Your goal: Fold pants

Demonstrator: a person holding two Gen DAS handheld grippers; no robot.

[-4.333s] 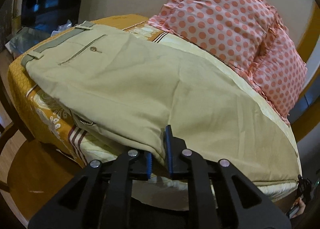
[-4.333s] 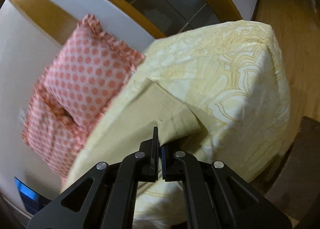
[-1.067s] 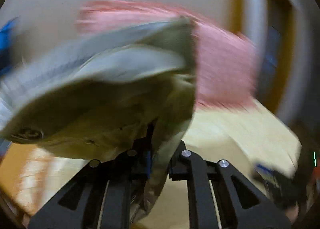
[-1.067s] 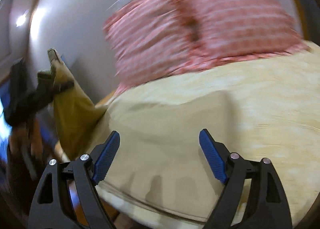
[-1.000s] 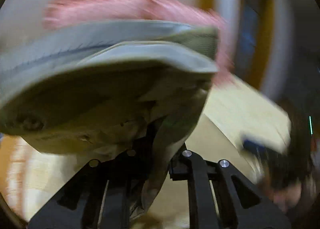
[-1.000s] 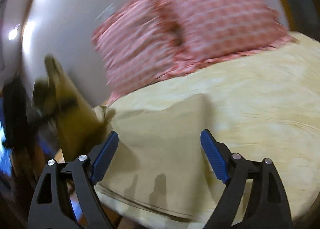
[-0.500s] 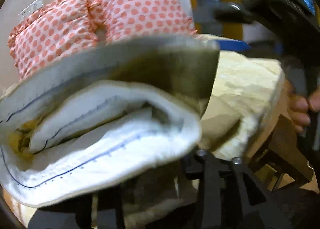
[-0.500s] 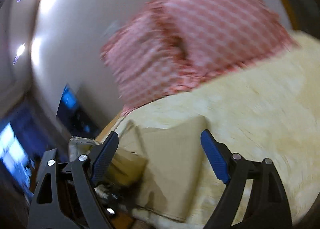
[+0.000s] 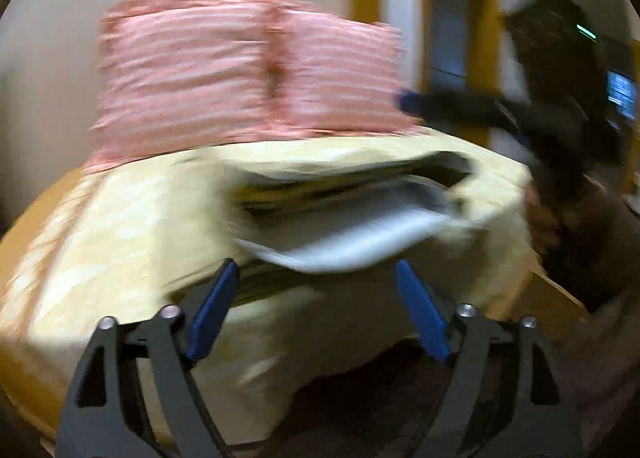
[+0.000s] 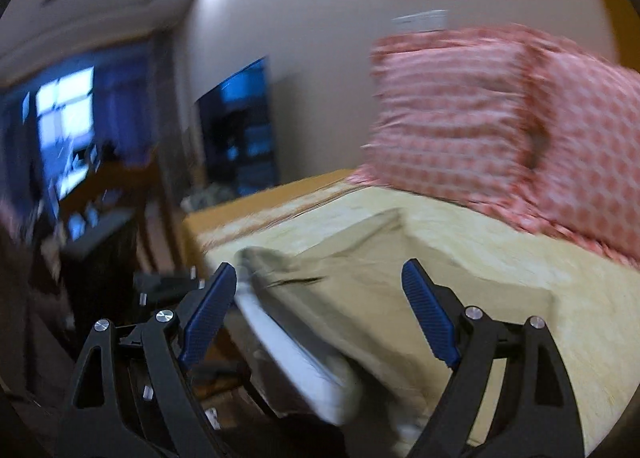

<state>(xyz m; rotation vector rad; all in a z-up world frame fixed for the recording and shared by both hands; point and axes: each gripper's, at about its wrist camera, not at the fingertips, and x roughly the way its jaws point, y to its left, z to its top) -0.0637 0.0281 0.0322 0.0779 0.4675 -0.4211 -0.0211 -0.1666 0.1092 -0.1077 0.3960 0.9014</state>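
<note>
The pants (image 10: 352,298) lay folded on the bed (image 10: 500,258), just ahead of the right gripper (image 10: 318,324) and between its two blue fingers (image 10: 208,314), which stood wide apart and held nothing. The white inner lining of the waist faced toward these fingers, at the near edge of the bed. The left gripper (image 9: 316,310) was also spread open and empty; the pants (image 9: 344,225) were just beyond its fingers (image 9: 212,310), with the layers of cloth showing, though the picture was blurred. The bed was covered with a pale yellow patterned sheet (image 9: 120,225). Beyond the pants, far from both pairs of fingers, two pink dotted pillows (image 10: 500,129) leaned against a plain light wall (image 10: 320,17). In the right wrist view, to the left of the fingers, a dark screen (image 10: 240,129) stood by the wall and a bright bluish window (image 10: 64,113) was further left. In the left wrist view, to the right beyond the fingers, the other gripper (image 9: 460,107) was seen with a yellow door frame (image 9: 424,17) behind it.
</note>
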